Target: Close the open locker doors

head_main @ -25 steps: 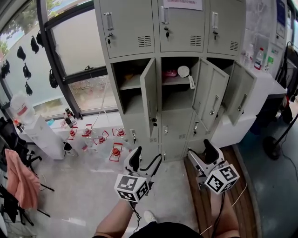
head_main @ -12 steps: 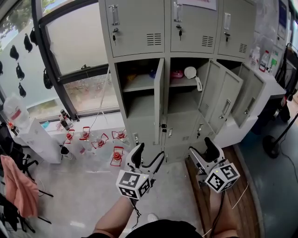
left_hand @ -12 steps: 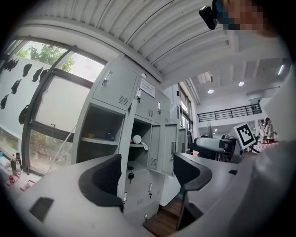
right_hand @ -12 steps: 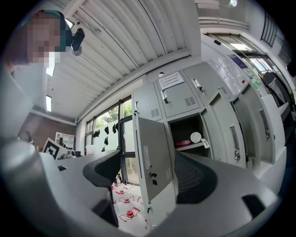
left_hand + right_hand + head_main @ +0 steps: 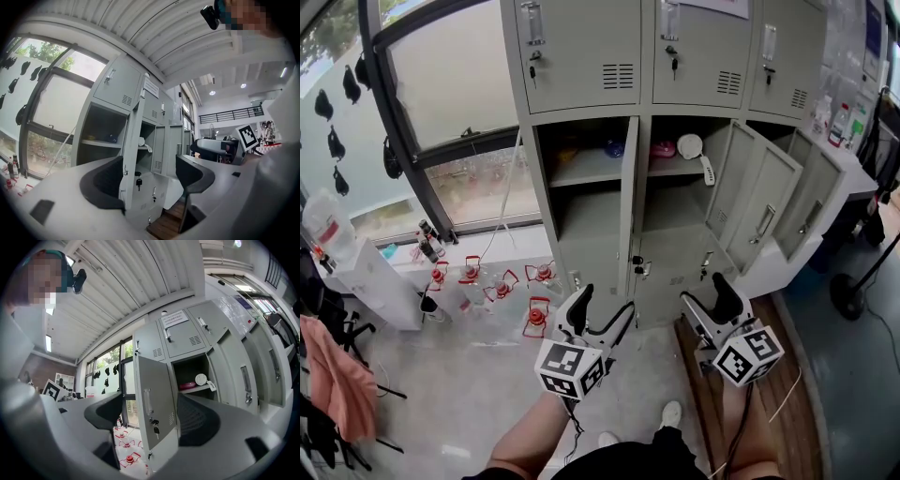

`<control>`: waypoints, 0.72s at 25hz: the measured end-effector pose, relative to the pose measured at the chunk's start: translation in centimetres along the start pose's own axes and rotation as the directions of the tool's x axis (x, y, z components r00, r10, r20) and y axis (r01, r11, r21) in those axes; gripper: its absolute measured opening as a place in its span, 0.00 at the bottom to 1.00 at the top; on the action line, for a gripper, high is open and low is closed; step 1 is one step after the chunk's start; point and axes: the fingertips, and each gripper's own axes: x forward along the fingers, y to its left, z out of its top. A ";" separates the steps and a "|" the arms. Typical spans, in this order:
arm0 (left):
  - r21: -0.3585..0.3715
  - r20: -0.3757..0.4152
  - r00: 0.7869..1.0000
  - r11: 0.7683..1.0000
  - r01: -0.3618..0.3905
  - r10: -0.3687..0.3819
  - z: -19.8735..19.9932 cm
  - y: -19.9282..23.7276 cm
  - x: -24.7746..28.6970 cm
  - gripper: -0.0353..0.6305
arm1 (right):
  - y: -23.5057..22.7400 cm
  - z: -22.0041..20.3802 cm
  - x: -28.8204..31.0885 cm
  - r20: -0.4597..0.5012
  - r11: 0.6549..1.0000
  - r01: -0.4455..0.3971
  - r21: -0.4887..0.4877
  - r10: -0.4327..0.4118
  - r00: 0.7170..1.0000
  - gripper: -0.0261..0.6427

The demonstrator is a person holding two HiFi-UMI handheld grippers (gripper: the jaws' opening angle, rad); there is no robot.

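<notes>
Grey metal locker cabinet (image 5: 581,56), upper row of doors shut. I count three doors open in the row below. Left door (image 5: 628,197) stands swung out about square to the cabinet front, edge-on in the head view, with keys (image 5: 154,424) hanging at its lock. Middle door (image 5: 757,197) and right door (image 5: 814,202) are angled out to the right, each with a vertical handle.

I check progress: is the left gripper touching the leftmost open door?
Apart. In the left gripper view the door stands well beyond the left gripper, whose jaws are open and empty.
</notes>
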 end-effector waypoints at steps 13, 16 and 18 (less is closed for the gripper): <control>0.022 0.009 0.992 0.991 -0.129 0.129 0.3 2.4 5.7 0.59 | -5.0 0.1 7.3 -0.007 0.988 -0.150 0.032 0.150 0.989 0.58; 0.021 0.016 0.987 0.987 -0.161 0.160 0.3 3.0 7.7 0.59 | -6.6 0.0 9.1 -0.008 0.981 -0.187 0.040 0.188 0.982 0.58; 0.023 0.017 0.984 0.984 -0.179 0.178 0.2 3.3 8.9 0.59 | -7.7 0.0 10.2 -0.010 0.977 -0.211 0.043 0.211 0.977 0.58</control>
